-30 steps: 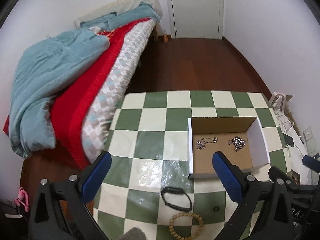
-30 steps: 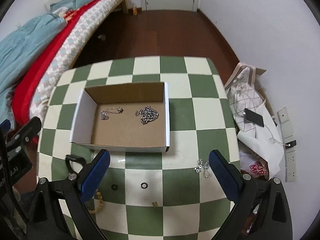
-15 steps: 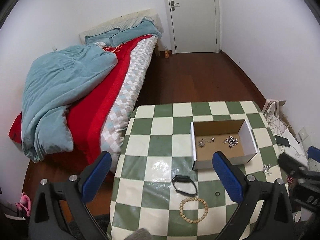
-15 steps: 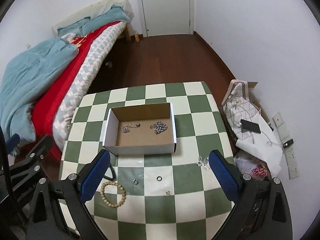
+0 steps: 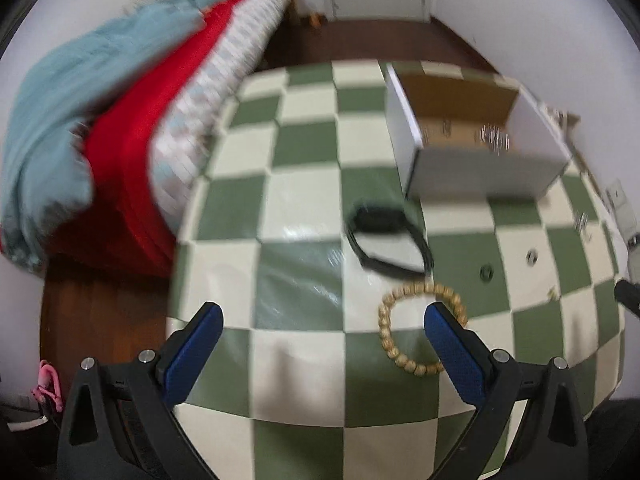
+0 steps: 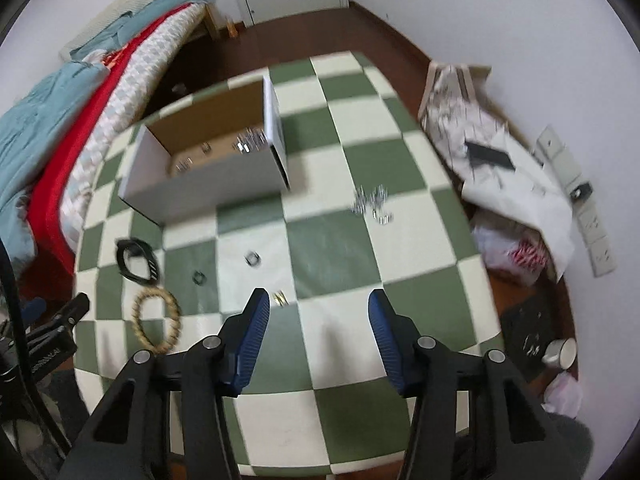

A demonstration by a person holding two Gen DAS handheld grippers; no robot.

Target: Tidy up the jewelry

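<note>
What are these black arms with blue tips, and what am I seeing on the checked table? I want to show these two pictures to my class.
They are two hand-held grabbing tools, one in each of a person's hands; no robot is involved. Each carries a wide-angle camera looking along its blue jaws, so each picture is one tool's own view.

The left gripper stands open and empty. The right gripper has just been closing partway and is also empty.

On the checked table stands a cardboard box already holding silver chains. Still loose on the table: a wooden bead bracelet, a black band, two small rings, a gold piece and a silver cluster.
</note>
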